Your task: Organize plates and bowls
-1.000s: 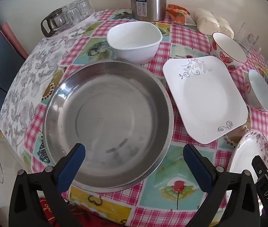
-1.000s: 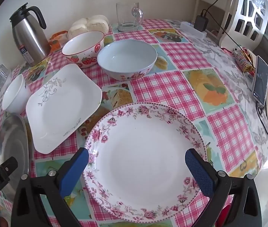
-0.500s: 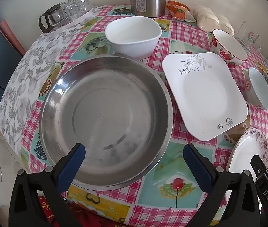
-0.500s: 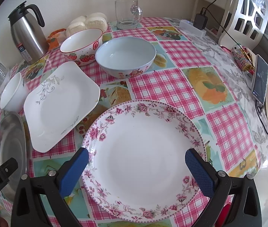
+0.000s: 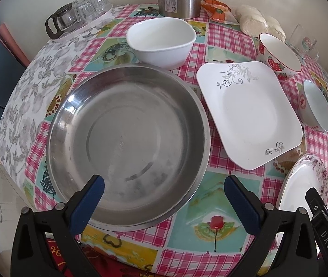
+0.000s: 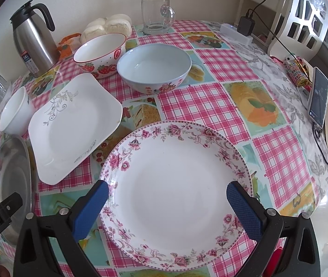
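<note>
As both grippers drop closer — left gripper [image 5: 164, 182] over steel pan [image 5: 127, 143] | right gripper [image 6: 166, 188] over floral plate [image 6: 175, 184]

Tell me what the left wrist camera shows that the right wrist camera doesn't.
Only the left wrist view shows the whole steel basin and the glass teapot with its cups. Only the right wrist view shows the phone, the charger and the white chair. Both show the square plate, floral plate, white bowl, strawberry bowl, blue bowl, thermos and glass mug.
</note>
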